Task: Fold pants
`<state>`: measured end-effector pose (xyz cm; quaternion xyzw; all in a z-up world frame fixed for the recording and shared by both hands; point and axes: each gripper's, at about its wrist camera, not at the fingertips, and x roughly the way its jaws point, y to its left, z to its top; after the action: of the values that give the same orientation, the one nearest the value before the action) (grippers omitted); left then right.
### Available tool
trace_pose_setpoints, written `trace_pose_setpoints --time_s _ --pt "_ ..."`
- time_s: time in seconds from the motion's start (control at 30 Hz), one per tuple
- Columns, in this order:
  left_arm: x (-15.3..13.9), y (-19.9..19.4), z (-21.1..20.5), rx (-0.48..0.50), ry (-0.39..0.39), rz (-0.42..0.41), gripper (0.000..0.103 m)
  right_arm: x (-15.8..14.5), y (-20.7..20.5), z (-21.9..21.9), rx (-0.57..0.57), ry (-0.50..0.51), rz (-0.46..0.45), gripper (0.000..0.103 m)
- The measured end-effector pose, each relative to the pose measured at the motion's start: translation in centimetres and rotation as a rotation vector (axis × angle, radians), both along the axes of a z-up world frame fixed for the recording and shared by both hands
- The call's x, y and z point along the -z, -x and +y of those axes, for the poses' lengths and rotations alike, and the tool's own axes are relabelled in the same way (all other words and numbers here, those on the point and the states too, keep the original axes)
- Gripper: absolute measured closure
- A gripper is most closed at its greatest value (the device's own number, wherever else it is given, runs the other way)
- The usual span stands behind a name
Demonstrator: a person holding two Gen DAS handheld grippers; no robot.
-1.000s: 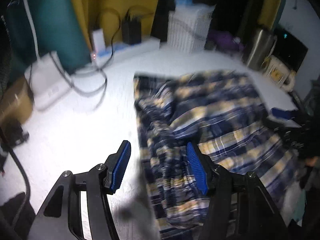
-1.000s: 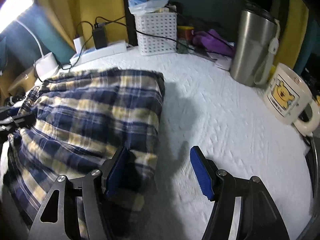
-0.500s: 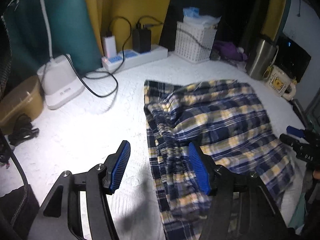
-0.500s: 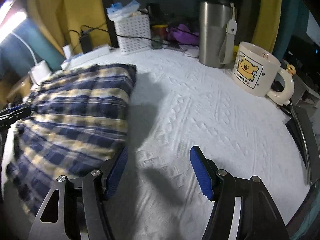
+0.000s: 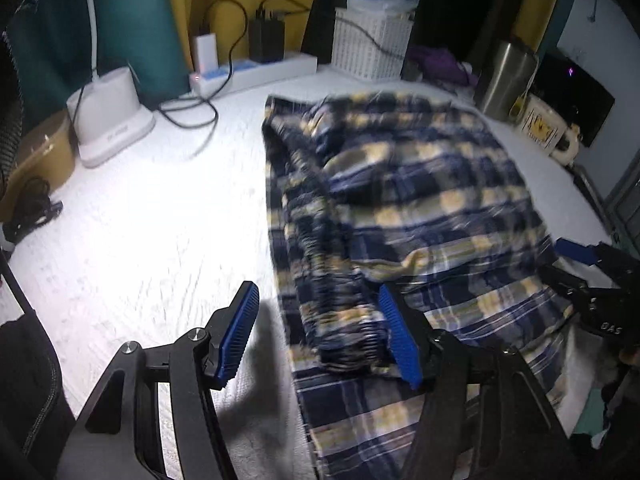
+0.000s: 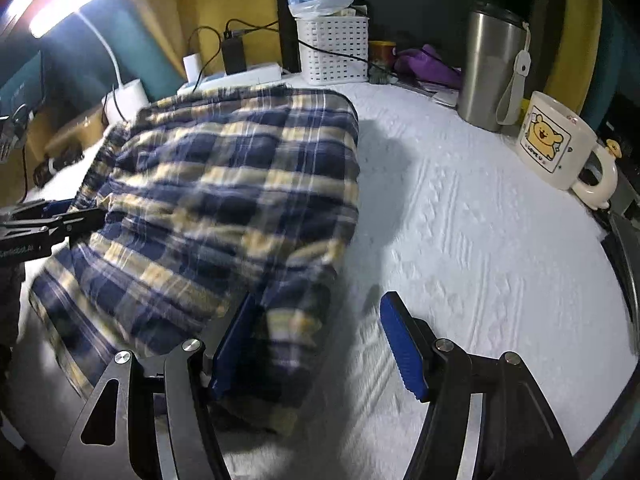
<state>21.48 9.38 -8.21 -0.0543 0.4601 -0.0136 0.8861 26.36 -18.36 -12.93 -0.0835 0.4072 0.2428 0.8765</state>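
- Already, in the left wrist view, the plaid pants [image 5: 420,208] were seen lying folded over on the white bedcover [image 5: 140,240], with an upper layer laid back over a lower one whose edge ran toward the camera.
- The left gripper [image 5: 320,332] was seen with its jaws opening; the bunched left edge of the pants lay between the blue pads [image 5: 238,332], but no pad was pressed on the cloth, so nothing was held.
- A ridge of gathered fabric was noted along that left edge, so the fold could not be called flat. The right gripper [image 5: 592,280] was seen at the far right edge of the cloth.
- In the right wrist view, the pants [image 6: 224,200] were shown as a thick, multi-layered stack, near the white basket [image 6: 332,52] and well apart from the steel tumbler [image 6: 492,68] and the bear mug [image 6: 556,148].
- The right gripper [image 6: 320,344] was seen spread wide, the near corner of the pants between its pads without being clamped.
- At least 1 fold was judged done; a further fold and smoothing of the bunched edge were judged to be left.
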Motion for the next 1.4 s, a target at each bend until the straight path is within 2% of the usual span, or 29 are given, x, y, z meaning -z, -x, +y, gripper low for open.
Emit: trace_pose_setpoints --time_s 0.1,0.2,0.43,0.7,0.9,1.4 --pt "0.2 0.2 0.1 0.007 -0.011 -0.012 0.037 0.1 0.6 -0.4 -0.005 0.017 -0.013 0.036" --pt "0.3 0.3 0.3 0.007 -0.026 -0.015 0.031 0.2 1.0 -0.7 -0.011 0.028 -0.023 0.036" --pt "0.4 0.2 0.5 0.009 -0.026 -0.005 0.030 0.2 0.9 -2.4 -0.006 -0.007 -0.003 0.035" --pt "-2.9 0.3 1.3 0.004 -0.007 -0.071 0.030 -1.7 -1.5 -4.3 0.041 -0.094 -0.016 0.035" --pt "-3.7 -1.8 1.9 0.000 0.022 -0.083 0.030 -2.5 -4.2 -3.7 0.043 -0.118 -0.027 0.035" --pt "-1.1 -8.0 2.9 0.033 0.079 -0.035 0.030 -2.7 -10.1 0.0 -0.001 -0.149 -0.021 0.035"
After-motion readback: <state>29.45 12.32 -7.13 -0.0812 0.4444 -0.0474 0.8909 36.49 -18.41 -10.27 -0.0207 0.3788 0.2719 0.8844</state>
